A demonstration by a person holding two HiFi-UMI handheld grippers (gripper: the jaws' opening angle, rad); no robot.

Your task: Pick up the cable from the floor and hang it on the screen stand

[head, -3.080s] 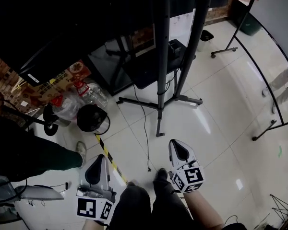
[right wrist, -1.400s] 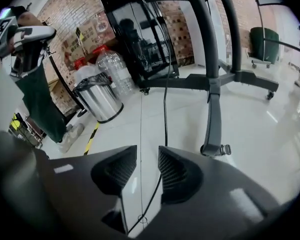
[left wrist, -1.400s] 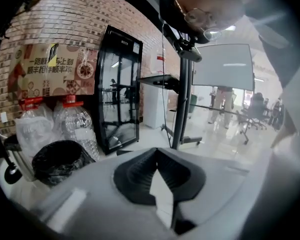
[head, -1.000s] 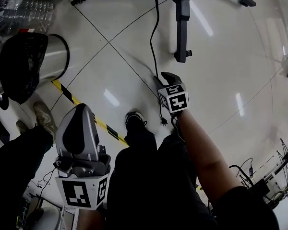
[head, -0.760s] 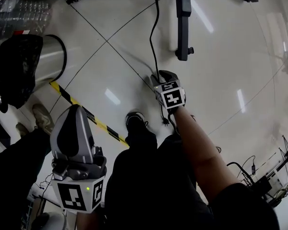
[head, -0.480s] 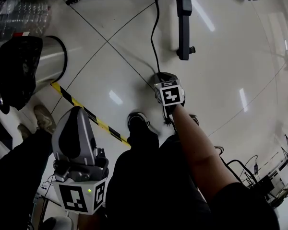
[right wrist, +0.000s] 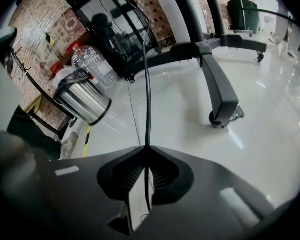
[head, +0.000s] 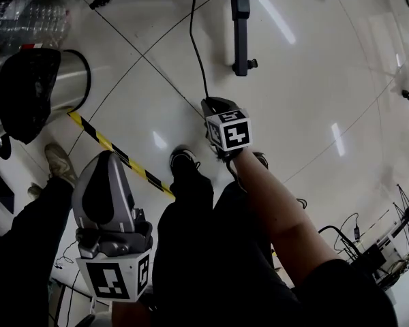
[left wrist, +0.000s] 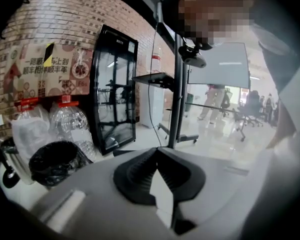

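A thin black cable point(head: 194, 39) runs over the white tile floor from the screen stand's base point(head: 240, 26) towards me. My right gripper point(head: 208, 103) is low over the floor at the cable's near part. In the right gripper view its jaws are closing, and the cable point(right wrist: 149, 84) enters the right gripper point(right wrist: 148, 148) at the tips, pinched between the pads. The stand's wheeled leg point(right wrist: 217, 79) lies just beyond. My left gripper point(head: 106, 157) hangs by my left leg, away from the cable. In the left gripper view the left gripper point(left wrist: 156, 150) is shut on nothing.
A steel bin with a black bag point(head: 34, 90) stands at the left, large water bottles point(head: 27, 12) behind it. Yellow-black tape point(head: 119, 155) crosses the floor. My shoe point(head: 183, 161) is next to the right gripper; another person's shoe point(head: 58, 162) is at the left.
My right gripper has gone down onto the cable and slid a little forward along it, and its jaws have closed round it. The left gripper has hardly moved.
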